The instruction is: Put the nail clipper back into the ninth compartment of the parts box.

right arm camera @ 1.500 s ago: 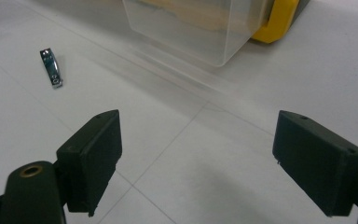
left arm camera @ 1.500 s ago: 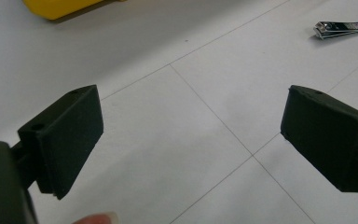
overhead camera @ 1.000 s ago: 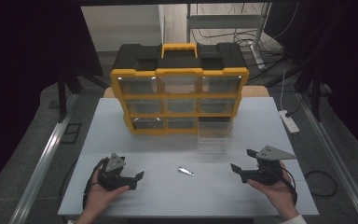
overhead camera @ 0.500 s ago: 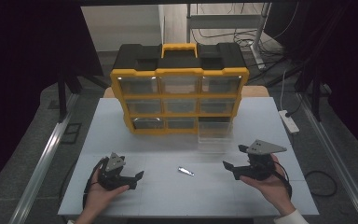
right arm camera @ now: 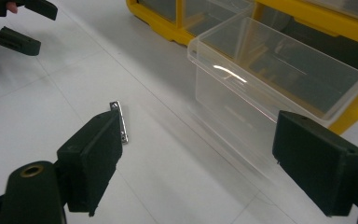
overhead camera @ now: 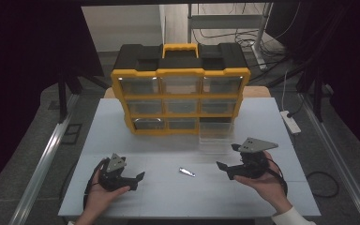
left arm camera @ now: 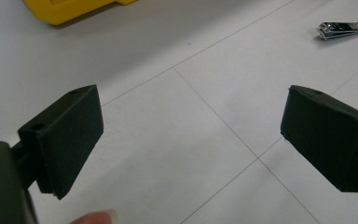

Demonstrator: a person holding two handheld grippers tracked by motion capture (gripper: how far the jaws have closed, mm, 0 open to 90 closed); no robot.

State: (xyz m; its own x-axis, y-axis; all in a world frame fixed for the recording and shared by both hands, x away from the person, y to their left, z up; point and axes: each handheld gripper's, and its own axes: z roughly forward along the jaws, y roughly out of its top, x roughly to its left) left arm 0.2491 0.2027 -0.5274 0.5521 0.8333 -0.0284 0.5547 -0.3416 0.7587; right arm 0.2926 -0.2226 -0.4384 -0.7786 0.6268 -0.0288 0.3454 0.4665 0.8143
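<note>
Since the earlier high-view shots, pretty much only the right gripper (overhead camera: 228, 158) had moved: it came off the near right corner and slid forward and inward, toward the nail clipper (overhead camera: 186, 172) and the pulled-out clear drawer (overhead camera: 215, 136). Left gripper (overhead camera: 138, 180) sat right where it was, clipper hadn't budged either.

Both grippers had their jaws spread wide and nothing in them. The left gripper view had bare table (left arm camera: 177, 116) between the pads with the clipper (left arm camera: 346, 29) off in the far corner, well apart. In the right gripper view the clipper (right arm camera: 121, 122) lay just past the left-hand pad, and the drawer (right arm camera: 279, 88) stood close on the other side.

What could've gone sideways, as I saw it: the clipper was a thin flat strip of shiny metal lying flush on a smooth white top. Jaws that blocky would more likely shove it along the table than get under it, or pinch it crooked so it pops out. And with the drawer that near, a wide-open jaw swinging in could've bumped the plastic wall and knocked it out of line with its slot in the yellow organizer (overhead camera: 180, 98).

Clipper itself looked closed, chrome, small, lying slantwise in the open between the two hands, touching nothing.
</note>
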